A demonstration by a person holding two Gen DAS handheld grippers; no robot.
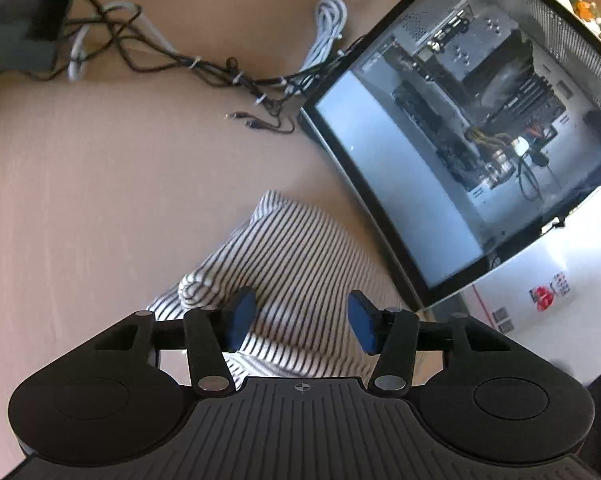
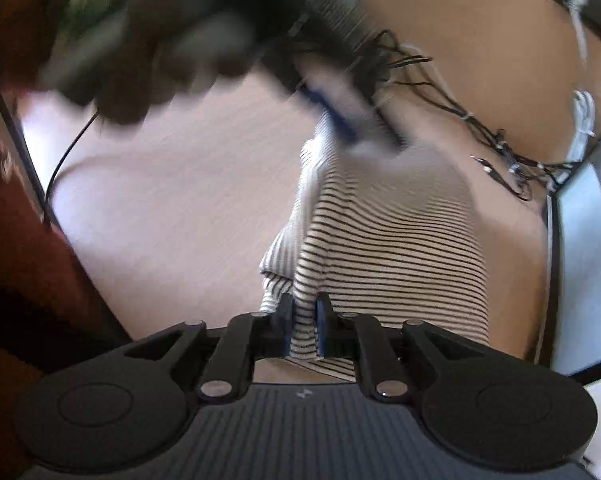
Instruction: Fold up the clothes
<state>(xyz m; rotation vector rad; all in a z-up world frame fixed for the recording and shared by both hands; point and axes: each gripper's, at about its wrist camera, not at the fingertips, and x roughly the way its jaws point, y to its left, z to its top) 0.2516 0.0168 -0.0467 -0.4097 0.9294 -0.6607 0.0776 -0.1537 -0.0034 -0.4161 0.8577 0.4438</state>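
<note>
Left fingers (image 1: 242,316) spread wide, nothing between them, hovering over the striped shirt (image 1: 292,264). Right fingers (image 2: 284,322) nearly closed, pinching a bunched fold of the shirt (image 2: 380,240) between the blue pads. In the right wrist view the left gripper (image 2: 340,116) is a dark blur above the shirt's far end; whether it touches the cloth cannot be told from the blur.

Shirt lies on the tan counter (image 1: 100,180), just beside the open PC case (image 1: 480,120), with a cable tangle (image 1: 220,72) further back. It looks narrowed, one side doubled over in a rumpled roll along its left edge, wrinkled and not squared. Sleeves and collar not identifiable.

Progress, as a judgement: partway, some cloth already overlaps, but no neat flat rectangle. Left to do: flatten, bring the pinched end over, tidy edges. Could equally be a fold being made or corrected.
</note>
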